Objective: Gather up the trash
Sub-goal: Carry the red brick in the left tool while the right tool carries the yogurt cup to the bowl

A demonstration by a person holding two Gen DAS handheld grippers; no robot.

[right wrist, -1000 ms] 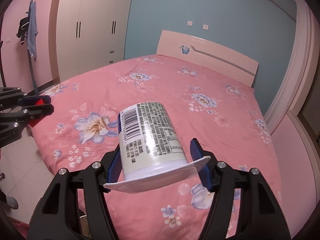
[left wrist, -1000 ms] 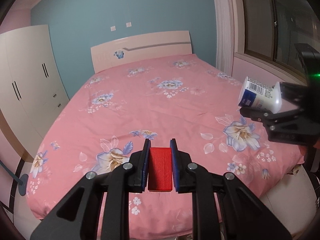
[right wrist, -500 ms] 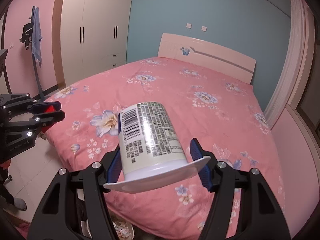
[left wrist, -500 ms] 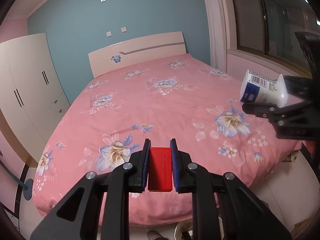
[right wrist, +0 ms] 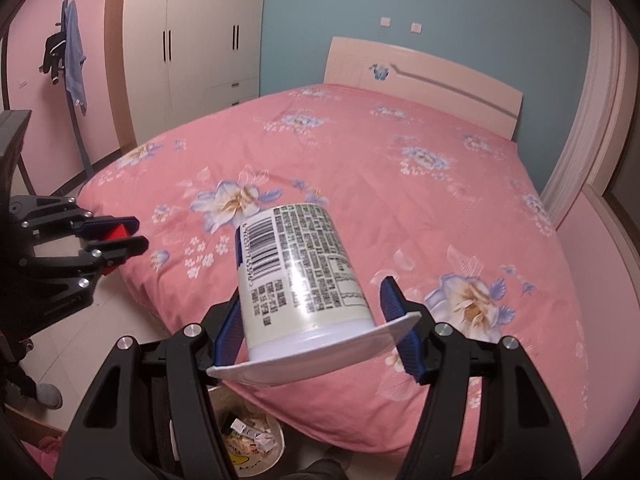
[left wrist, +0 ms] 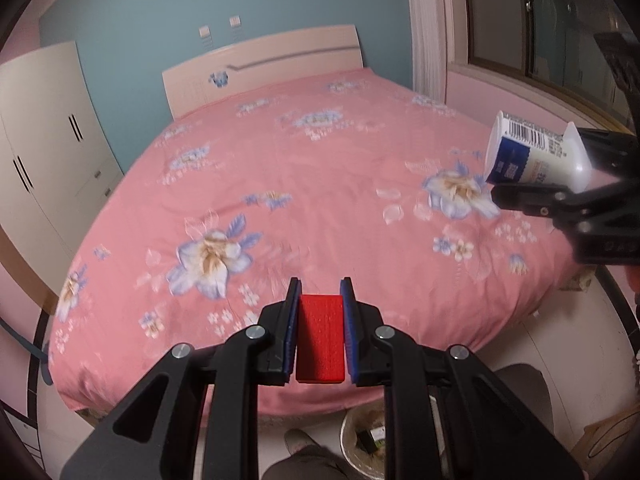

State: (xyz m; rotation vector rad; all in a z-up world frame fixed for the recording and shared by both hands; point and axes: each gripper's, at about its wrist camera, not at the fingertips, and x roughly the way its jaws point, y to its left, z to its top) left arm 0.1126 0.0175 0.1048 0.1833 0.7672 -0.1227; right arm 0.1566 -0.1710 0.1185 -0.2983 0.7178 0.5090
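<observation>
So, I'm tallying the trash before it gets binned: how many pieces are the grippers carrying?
2. A red block is clamped in the left gripper; a white yogurt cup sits upside down in the right gripper. More trash lies in the bin below, partly hidden.

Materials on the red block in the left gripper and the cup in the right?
Red block: looks like matte plastic, possibly 3D-printed; fine pebbled texture, no glare, crisp edges. Cup: thin glossy plastic, probably a yogurt-type tub; bright glare streak across the printed label, thin flared white rim. Neither can be confirmed by look alone.
</observation>
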